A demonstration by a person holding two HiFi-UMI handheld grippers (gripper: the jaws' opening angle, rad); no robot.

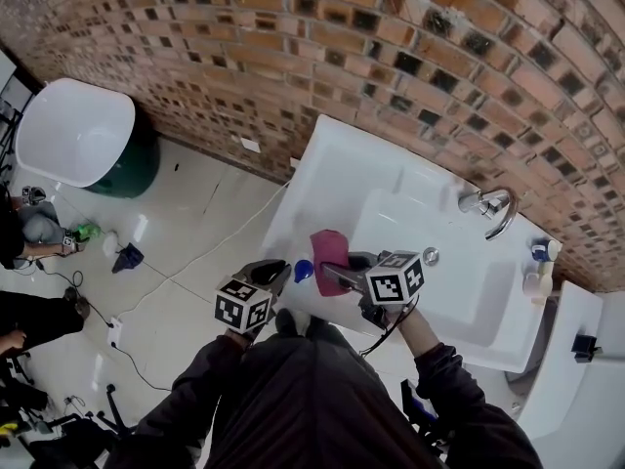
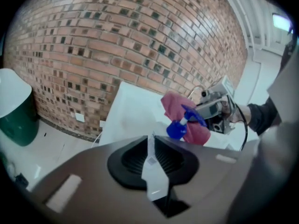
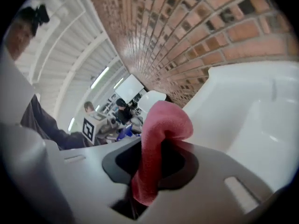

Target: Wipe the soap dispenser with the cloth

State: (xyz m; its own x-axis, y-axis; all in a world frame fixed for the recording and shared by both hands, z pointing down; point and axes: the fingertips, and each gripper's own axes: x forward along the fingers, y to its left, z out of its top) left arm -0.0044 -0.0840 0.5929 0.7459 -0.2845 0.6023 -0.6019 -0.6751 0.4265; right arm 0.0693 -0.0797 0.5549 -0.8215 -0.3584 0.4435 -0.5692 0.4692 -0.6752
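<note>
A soap dispenser with a clear body and a blue pump (image 1: 304,271) is held over the sink's front edge, and my left gripper (image 1: 276,272) is shut on it. In the left gripper view the jaws (image 2: 152,164) pinch its clear body, with the blue pump (image 2: 178,127) sticking out beyond them. My right gripper (image 1: 337,272) is shut on a pink cloth (image 1: 329,246); the cloth (image 2: 177,107) lies right behind the pump, touching or nearly touching it. In the right gripper view the cloth (image 3: 156,143) stands folded up out of the jaws (image 3: 149,171).
A white sink (image 1: 342,179) stands against a brick wall (image 1: 391,47), with a chrome faucet (image 1: 493,208) and small bottles (image 1: 539,267) at its right end. On the floor to the left are a white-lidded green bin (image 1: 83,140), cables and a person (image 1: 29,237).
</note>
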